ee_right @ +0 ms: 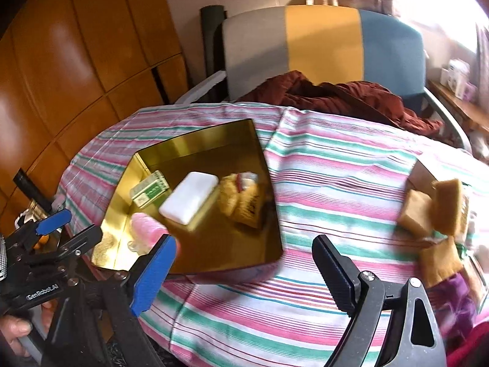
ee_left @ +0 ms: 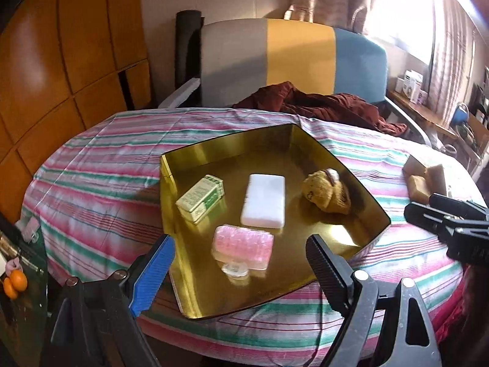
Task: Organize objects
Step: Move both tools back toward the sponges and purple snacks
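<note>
A round desk [ee_left: 91,165] covered in a pink, green and white striped cloth fills both views. The right wrist view is smeared by motion blur, so small details there are hard to read.

At the far left edge of the left wrist view, two orange fruits [ee_left: 14,282] sit on a dark surface beside the desk, mostly cut off. The left tool [ee_left: 240,253] hovers over the near edge of the tray, its blue and black fingers spread wide apart and holding nothing.

Left of centre on the desk lies a shallow gold tray [ee_left: 226,143] with a mirror-like floor. It holds four things. From left to right: one green and cream box [ee_left: 200,198], its print too small to read; one pink bumpy block [ee_left: 244,246] nearest the camera, with a small clear piece just in front of it that cannot be identified; one plain white block [ee_left: 264,205] in the middle; and one crumpled yellow packet [ee_left: 325,192] at the right.

The right tool [ee_right: 244,263] hangs above the bare cloth just right of the tray, fingers also wide apart and empty.

At the desk's right edge, well apart from the tray, sit three tan blocks [ee_right: 434,211], touching one another, partly cut off.

Beyond the desk, a dark red cloth [ee_left: 321,104] lies on a chair [ee_left: 299,55] striped grey, yellow and blue.
</note>
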`<action>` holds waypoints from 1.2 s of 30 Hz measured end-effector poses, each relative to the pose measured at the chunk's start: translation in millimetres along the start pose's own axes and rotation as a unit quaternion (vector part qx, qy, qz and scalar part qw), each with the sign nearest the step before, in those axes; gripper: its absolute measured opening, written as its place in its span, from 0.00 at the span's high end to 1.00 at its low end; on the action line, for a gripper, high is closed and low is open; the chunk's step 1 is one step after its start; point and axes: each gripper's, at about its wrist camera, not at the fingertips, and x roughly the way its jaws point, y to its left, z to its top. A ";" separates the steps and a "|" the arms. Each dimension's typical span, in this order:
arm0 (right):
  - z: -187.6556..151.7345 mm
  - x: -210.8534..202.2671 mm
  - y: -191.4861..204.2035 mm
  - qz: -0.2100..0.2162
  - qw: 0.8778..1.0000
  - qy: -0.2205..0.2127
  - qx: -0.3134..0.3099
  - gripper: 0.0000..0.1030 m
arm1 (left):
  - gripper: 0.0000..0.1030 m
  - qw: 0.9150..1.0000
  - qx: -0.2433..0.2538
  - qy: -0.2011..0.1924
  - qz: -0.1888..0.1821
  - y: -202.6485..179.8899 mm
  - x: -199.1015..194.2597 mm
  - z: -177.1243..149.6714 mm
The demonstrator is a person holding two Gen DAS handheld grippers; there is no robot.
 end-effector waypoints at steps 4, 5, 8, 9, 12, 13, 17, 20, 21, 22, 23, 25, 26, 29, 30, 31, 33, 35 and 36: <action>-4.8 -9.4 -29.8 -0.017 1.000 -0.001 0.026 0.11 | 0.14 1.000 0.020 0.004 -0.017 -14.2 3.6 3.2; -6.8 -12.3 -39.4 -0.023 0.999 -0.001 0.036 0.11 | 0.14 0.999 0.025 0.005 -0.027 -19.1 4.2 3.8; -13.1 -22.1 -68.7 -0.046 0.997 0.001 0.061 0.11 | 0.14 0.997 0.038 0.010 -0.062 -33.9 6.1 5.9; -15.3 -26.0 -79.0 -0.055 0.996 0.001 0.070 0.11 | 0.14 0.996 0.044 0.015 -0.076 -40.1 7.5 6.6; -23.3 -41.7 -114.0 -0.090 0.991 0.000 0.099 0.11 | 0.14 0.993 0.050 0.023 -0.104 -53.8 10.6 7.6; -26.4 -49.7 -128.2 -0.105 0.988 -0.001 0.112 0.11 | 0.14 0.992 0.053 0.029 -0.113 -58.7 12.4 8.0; -38.7 -83.4 -178.9 -0.161 0.974 -0.014 0.161 0.10 | 0.15 0.985 0.066 0.053 -0.149 -81.9 20.3 8.5; -48.3 -108.6 -212.7 -0.198 0.959 -0.027 0.201 0.08 | 0.15 0.978 0.092 0.064 -0.178 -104.8 22.9 7.2; -52.4 -118.0 -224.5 -0.210 0.953 -0.032 0.215 0.08 | 0.15 0.975 0.102 0.069 -0.185 -112.5 24.1 6.6; -54.7 -124.1 -232.4 -0.218 0.949 -0.034 0.223 0.08 | 0.15 0.972 0.113 0.076 -0.193 -122.0 26.2 5.5; -57.7 -131.0 -241.1 -0.229 0.945 -0.037 0.232 0.07 | 0.15 0.968 0.125 0.082 -0.200 -132.1 28.1 4.3; -62.4 -141.2 -253.1 -0.245 0.938 -0.040 0.243 0.07 | 0.15 0.962 0.149 0.088 -0.210 -150.3 30.0 1.3; -65.1 -146.6 -258.9 -0.252 0.935 -0.041 0.247 0.07 | 0.17 0.957 0.163 0.091 -0.220 -160.8 30.0 -0.7; -73.2 -159.1 -273.2 -0.264 0.928 -0.043 0.259 0.07 | 0.19 0.943 0.196 0.101 -0.250 -189.7 30.7 -5.0; -76.0 -162.4 -278.6 -0.266 0.926 -0.043 0.264 0.07 | 0.19 0.938 0.205 0.106 -0.258 -199.9 32.2 -7.0; -78.6 -165.0 -282.8 -0.267 0.925 -0.042 0.266 0.07 | 0.19 0.936 0.212 0.110 -0.260 -206.6 33.6 -8.4; -84.3 -168.3 -287.1 -0.268 0.924 -0.038 0.269 0.07 | 0.20 0.930 0.228 0.115 -0.263 -222.0 36.8 -10.7; -89.4 -167.9 -289.6 -0.266 0.925 -0.031 0.269 0.07 | 0.23 0.926 0.236 0.122 -0.269 -231.9 41.3 -10.1; -91.6 -167.4 -290.2 -0.265 0.925 -0.029 0.270 0.07 | 0.26 0.924 0.238 0.124 -0.271 -237.5 43.1 -9.8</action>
